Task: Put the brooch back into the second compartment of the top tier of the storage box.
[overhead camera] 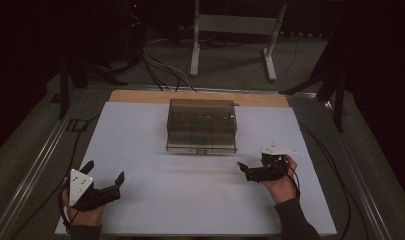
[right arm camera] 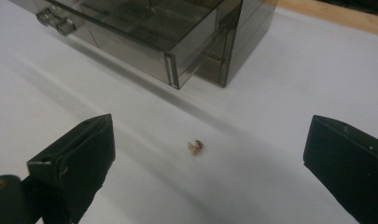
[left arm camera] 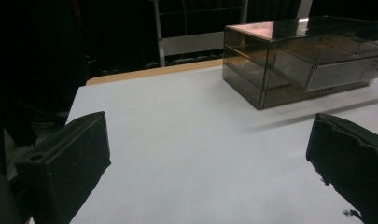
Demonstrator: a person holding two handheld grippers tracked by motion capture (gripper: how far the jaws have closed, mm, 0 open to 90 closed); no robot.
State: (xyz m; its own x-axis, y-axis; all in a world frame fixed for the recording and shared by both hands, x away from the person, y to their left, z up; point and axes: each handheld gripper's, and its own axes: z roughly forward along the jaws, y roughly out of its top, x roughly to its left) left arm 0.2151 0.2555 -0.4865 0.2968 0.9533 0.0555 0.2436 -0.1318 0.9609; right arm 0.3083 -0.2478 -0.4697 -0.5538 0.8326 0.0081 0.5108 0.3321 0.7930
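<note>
White tabletop (right arm camera: 294, 84), small trinket (right arm camera: 195, 147) between wide-spread right gripper (right arm camera: 205, 154) jaws.

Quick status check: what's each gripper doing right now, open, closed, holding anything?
Left gripper: open, holding nothing, above the bare table.
Right gripper: open, holding nothing; a small golden object lies on the table ahead of its jaws.

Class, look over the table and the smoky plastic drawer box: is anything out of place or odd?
Yes: a tiny golden object lies loose on the white table, ahead of the open right gripper. The drawer box has its bottom drawer pulled partly out.
</note>
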